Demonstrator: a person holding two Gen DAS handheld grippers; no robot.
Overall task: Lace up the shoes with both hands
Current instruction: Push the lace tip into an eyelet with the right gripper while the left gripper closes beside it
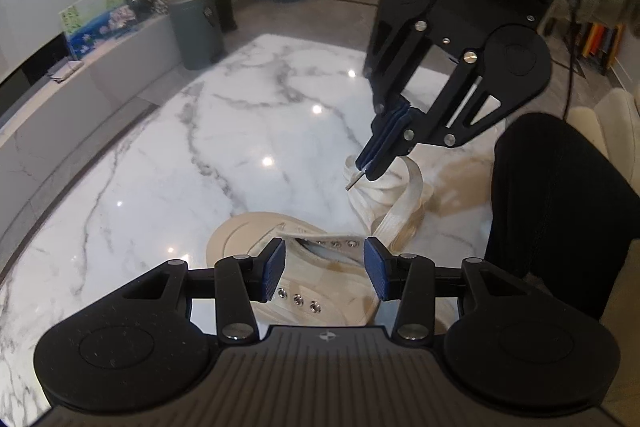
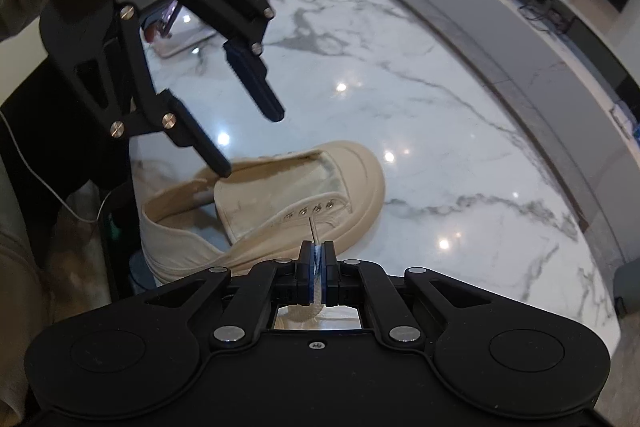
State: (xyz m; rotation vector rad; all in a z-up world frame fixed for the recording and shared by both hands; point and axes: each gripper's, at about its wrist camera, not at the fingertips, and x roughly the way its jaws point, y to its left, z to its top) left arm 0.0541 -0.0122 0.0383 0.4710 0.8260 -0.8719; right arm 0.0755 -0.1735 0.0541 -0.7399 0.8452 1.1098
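A cream canvas shoe [image 2: 280, 203] lay on its sole on a white marble table [image 2: 440, 131], toe toward one o'clock in the right wrist view. Its tongue was bare and its two rows of metal eyelets [image 2: 308, 209] were empty, so no lacing had been done yet, as far as could be seen.

In the left wrist view, a flat cream lace [image 1: 400, 199] lay in a loose heap on the table at about one o'clock from the shoe, just beside it. One end of it rose to the right gripper [image 1: 370, 171], whose fingers were pressed together on the lace just behind its stiff tip [image 1: 354, 183]. The tip stuck out past the fingertips, pointing down toward the table.

In the right wrist view the same tip pointed at twelve o'clock, toward the near row of eyelets, close but not yet in one.

The left gripper [image 1: 325, 269] hovered over the shoe's opening with its fingers [image 1: 274, 269] apart and nothing between them. The lace appeared to pass under the right finger without being held.

The step in hand seemed to be the first threading. Next, the tip would likely need fine aiming into an eyelet, while the left gripper steadied the canvas flap or caught the tip on the far side.

A person's dark trouser leg [image 1: 560, 211] sat at three o'clock.
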